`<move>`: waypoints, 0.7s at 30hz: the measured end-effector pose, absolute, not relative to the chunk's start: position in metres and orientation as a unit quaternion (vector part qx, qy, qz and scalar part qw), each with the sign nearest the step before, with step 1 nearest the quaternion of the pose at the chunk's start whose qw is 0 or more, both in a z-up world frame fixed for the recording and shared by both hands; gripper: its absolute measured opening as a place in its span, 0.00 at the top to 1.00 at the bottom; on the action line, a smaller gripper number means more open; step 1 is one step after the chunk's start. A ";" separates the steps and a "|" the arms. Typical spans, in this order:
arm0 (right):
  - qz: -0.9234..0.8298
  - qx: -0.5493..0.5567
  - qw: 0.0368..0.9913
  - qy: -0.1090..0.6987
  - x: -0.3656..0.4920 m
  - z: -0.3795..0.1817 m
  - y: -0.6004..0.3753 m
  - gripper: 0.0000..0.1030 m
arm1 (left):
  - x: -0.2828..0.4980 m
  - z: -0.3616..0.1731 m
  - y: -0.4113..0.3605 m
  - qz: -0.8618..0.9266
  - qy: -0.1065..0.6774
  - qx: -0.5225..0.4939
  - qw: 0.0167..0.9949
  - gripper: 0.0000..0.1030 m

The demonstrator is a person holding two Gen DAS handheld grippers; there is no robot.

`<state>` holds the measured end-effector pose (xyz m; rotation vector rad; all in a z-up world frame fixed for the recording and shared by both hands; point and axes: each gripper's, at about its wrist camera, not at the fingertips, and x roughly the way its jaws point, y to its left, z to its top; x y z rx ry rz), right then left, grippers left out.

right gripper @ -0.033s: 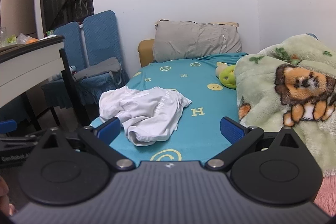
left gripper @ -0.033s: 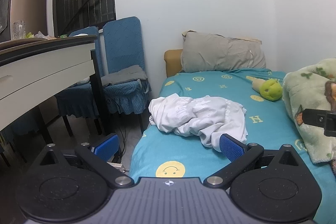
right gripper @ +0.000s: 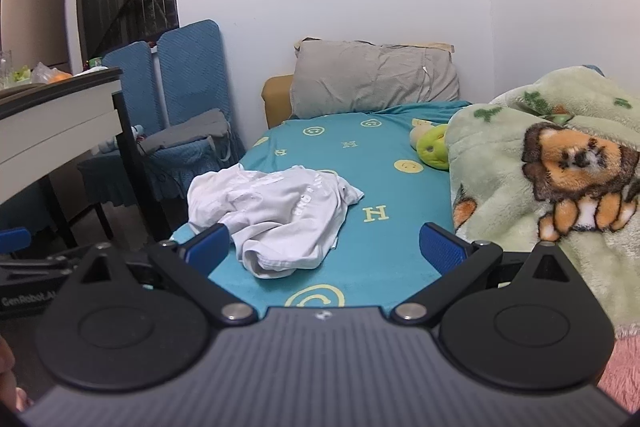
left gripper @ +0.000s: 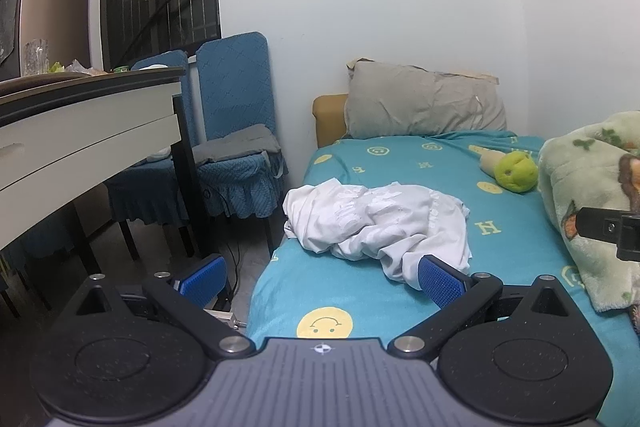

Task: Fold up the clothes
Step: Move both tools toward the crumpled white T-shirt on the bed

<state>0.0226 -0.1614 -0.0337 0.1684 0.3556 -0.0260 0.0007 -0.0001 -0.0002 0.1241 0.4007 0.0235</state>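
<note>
A crumpled white garment (left gripper: 376, 223) (right gripper: 276, 211) lies in a heap on the teal bed sheet (left gripper: 400, 163) (right gripper: 384, 239), near the bed's front left corner. My left gripper (left gripper: 320, 281) is open and held short of the heap; its right blue pad (left gripper: 440, 283) overlaps the cloth's near edge in this view, and contact cannot be told. My right gripper (right gripper: 325, 250) is open too, hovering before the garment's near hem with nothing between its fingers. A black part of the right gripper (left gripper: 612, 231) shows at the right edge of the left wrist view.
A green fleece blanket with a lion print (right gripper: 560, 167) is piled along the bed's right side. A green plush toy (left gripper: 516, 171) and a grey pillow (left gripper: 424, 103) lie at the head. Blue chairs (left gripper: 236, 131) and a white table (left gripper: 80, 147) stand left of the bed.
</note>
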 end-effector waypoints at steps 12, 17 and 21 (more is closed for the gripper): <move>-0.009 0.077 0.981 0.177 0.021 -0.027 -0.166 0.00 | -0.006 0.003 -0.001 0.002 0.173 0.078 0.982 0.00; -0.009 0.062 0.983 0.171 0.021 -0.029 -0.159 0.00 | -0.009 0.002 -0.002 -0.001 0.176 0.080 0.981 0.00; 0.000 0.076 0.983 0.168 0.022 -0.026 -0.161 0.00 | -0.009 0.002 0.001 -0.004 0.178 0.072 0.981 0.00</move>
